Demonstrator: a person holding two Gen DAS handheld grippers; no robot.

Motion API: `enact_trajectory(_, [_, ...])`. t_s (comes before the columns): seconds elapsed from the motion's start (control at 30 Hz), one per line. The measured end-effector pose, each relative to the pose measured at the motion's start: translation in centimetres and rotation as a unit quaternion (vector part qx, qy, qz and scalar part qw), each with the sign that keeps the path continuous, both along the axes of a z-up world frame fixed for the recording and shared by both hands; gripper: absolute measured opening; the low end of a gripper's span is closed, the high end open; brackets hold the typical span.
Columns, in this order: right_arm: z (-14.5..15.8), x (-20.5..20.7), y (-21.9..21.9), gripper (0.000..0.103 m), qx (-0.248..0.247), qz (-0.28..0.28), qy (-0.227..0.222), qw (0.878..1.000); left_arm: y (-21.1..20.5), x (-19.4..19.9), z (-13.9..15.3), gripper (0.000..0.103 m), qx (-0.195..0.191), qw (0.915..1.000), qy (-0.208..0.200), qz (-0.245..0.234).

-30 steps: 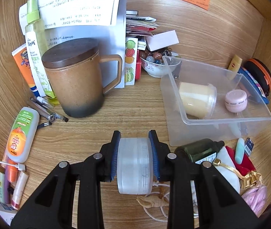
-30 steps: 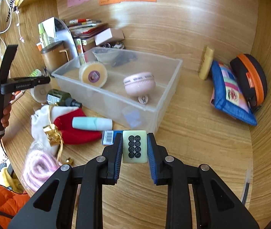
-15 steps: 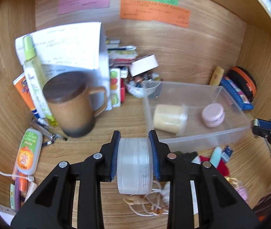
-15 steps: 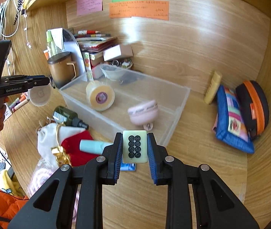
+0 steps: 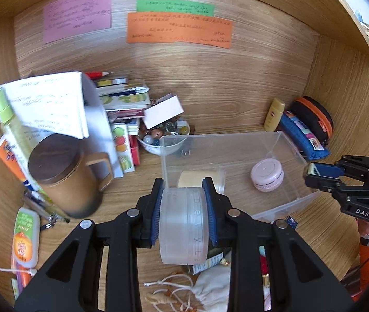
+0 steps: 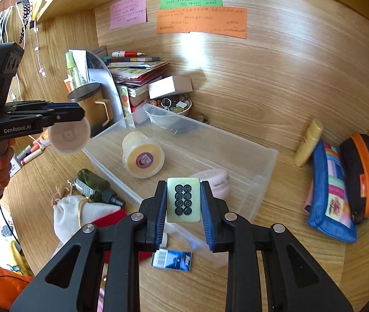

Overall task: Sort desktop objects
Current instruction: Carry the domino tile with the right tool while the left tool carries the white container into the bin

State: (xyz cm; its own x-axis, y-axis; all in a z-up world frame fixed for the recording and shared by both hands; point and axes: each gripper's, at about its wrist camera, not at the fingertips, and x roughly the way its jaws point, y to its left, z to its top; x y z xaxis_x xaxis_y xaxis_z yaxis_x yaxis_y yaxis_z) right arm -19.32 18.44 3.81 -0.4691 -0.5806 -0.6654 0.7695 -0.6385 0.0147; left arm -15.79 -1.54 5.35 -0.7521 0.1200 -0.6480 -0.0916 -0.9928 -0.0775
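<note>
Both of my grippers are loaded: the left gripper (image 5: 183, 215) clamps a frosted round jar (image 5: 183, 225), the right gripper (image 6: 183, 202) a pale green tile (image 6: 183, 199), both above the wooden table (image 6: 275, 234) near the clear bin (image 6: 259, 182). Coloured notes (image 5: 179, 30) hang on the wooden back wall (image 5: 236, 85).

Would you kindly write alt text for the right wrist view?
The right gripper clamps a pale green mahjong tile with eight black circles above a clear plastic bin on a wooden desk. At left, the left gripper holds a frosted round jar.
</note>
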Motion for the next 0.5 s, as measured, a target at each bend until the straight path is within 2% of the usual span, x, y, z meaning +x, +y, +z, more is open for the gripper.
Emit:
enact_trajectory(0.13, [0.0, -0.7, -0.7, 0.022, 0.0, 0.007, -0.004, 1.0, 0.2, -1.4, -0.4, 0.029, 0.01, 0.9999, -0.008, -0.011])
enact_trajectory(0.5, [-0.7, -2.4, -3.1, 0.022, 0.013, 0.031, -0.024, 0.999, 1.2, -4.5, -1.9, 0.029, -0.002, 0.9991, -0.031, -0.03])
